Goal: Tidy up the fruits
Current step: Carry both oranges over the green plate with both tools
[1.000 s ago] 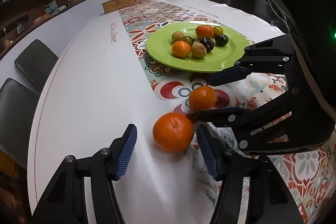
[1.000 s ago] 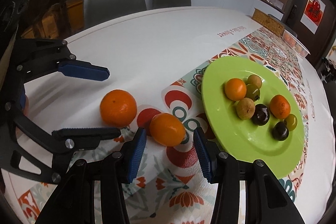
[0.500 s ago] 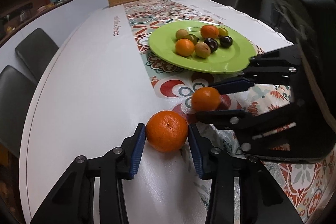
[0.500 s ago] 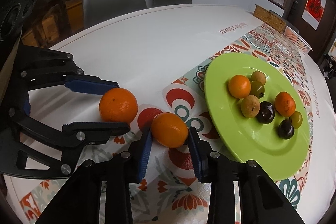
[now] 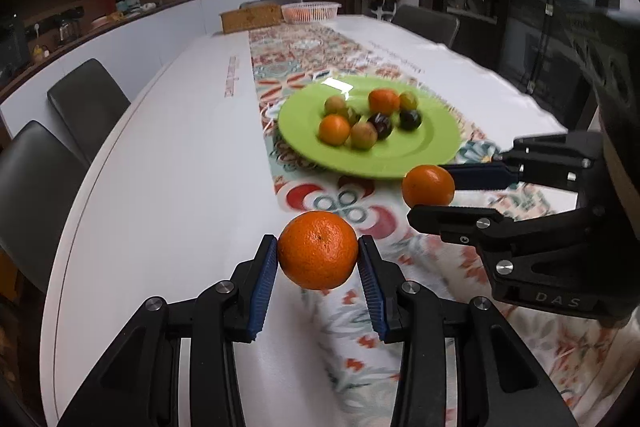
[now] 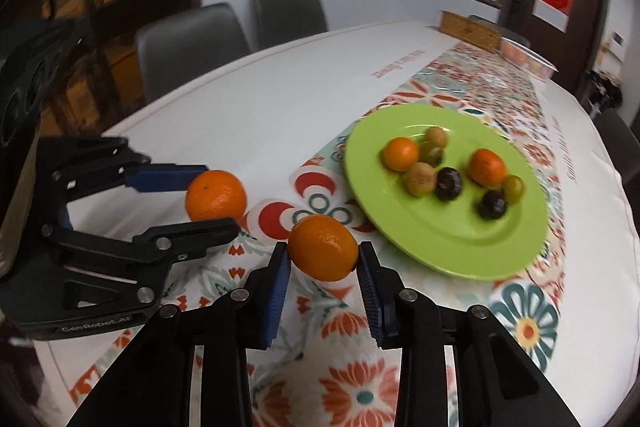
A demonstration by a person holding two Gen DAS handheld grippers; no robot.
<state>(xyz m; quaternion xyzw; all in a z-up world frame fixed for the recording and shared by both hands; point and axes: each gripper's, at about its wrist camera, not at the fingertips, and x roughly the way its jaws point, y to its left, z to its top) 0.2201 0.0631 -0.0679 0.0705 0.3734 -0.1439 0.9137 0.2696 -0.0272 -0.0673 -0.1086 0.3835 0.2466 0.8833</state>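
Two mandarins, gripped
Left gripper [image 5: 318,267] clamped on larger mandarin [image 5: 318,249]; right gripper [image 6: 323,269] clamped on smaller mandarin [image 6: 323,247]; green plate [image 6: 452,247] beside.

On the worktop [image 5: 160,187] a runner [image 5: 360,307] carries the plate [image 5: 400,163] of fruit; two chairs [image 5: 80,99] stand left, seemingly a basket [image 5: 310,11] behind.
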